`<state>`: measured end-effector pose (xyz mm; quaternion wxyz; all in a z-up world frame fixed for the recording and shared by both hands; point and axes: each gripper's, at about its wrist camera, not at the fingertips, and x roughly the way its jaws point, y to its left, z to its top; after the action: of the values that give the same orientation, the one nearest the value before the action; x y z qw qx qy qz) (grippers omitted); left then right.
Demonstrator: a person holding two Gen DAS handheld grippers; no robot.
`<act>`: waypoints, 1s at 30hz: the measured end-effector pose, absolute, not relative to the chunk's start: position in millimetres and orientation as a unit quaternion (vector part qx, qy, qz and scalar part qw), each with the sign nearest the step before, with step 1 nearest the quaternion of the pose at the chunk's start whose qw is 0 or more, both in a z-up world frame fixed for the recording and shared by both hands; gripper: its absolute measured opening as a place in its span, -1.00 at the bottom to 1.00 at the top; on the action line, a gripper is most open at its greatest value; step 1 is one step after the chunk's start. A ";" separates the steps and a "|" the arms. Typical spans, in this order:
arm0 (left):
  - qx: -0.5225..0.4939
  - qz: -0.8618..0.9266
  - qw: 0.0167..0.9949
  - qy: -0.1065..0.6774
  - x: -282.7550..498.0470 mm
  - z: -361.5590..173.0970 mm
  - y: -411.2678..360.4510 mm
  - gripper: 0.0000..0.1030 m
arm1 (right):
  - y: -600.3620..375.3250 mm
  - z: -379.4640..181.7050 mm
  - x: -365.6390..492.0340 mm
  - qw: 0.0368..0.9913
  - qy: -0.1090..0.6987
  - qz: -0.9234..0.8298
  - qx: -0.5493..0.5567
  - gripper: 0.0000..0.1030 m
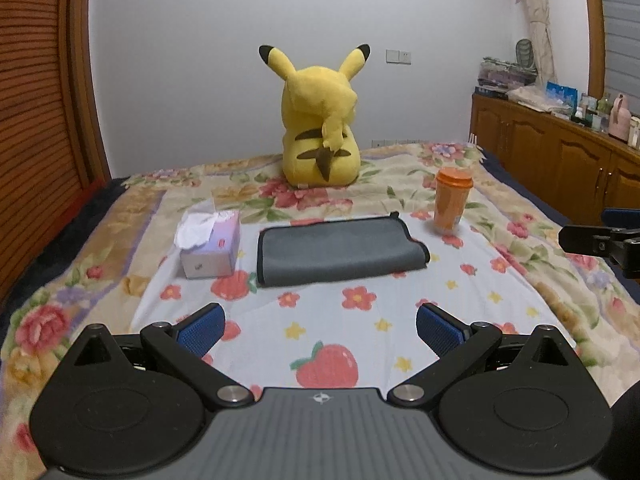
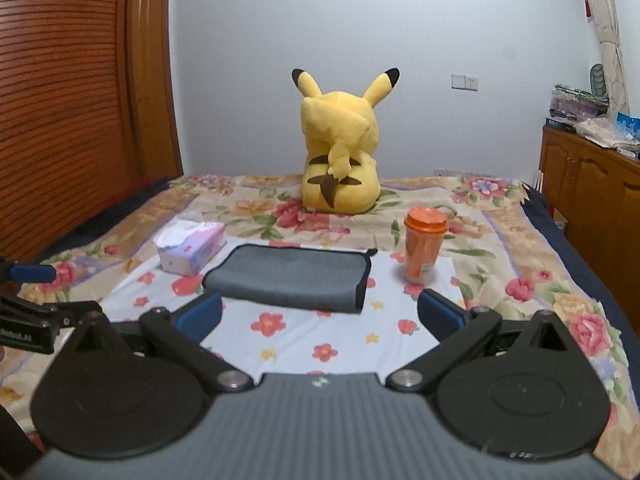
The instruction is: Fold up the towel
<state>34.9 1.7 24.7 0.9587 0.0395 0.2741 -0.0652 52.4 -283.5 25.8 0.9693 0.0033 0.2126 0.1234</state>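
So we've got the gray towel [image 1: 340, 250] lying folded on the flowery bed sheet [image 1: 360, 320], between a tissue box [image 1: 210, 246] and an orange cup [image 1: 452, 202], with a yellow plush [image 1: 320, 120] sitting behind it. Our left gripper [image 1: 318, 330] and right gripper [image 2: 320, 316] both hang short of the towel, fingers spread wide, holding nothing.

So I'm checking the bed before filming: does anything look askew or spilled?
Nothing is spilled. The grey towel lies folded, though its right end is uneven, one corner sticking out. The orange cup stands upright with its lid on, and the tissue box has tissue bunched out on top.
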 end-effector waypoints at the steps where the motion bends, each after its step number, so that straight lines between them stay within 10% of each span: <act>1: 0.036 -0.064 0.959 0.275 33.4 21.6 2.0 1.00 | -282.6 23.1 51.5 0.969 0.214 0.123 0.005 1.00; 30: 0.016 -0.047 0.948 0.315 35.9 -41.3 7.8 1.00 | -275.7 -40.4 47.0 0.963 0.247 0.105 0.010 1.00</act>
<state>35.9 7.8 -41.3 0.9478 0.0155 0.3150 -0.0470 47.0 -275.7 -40.4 0.9633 0.0100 0.2469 0.1047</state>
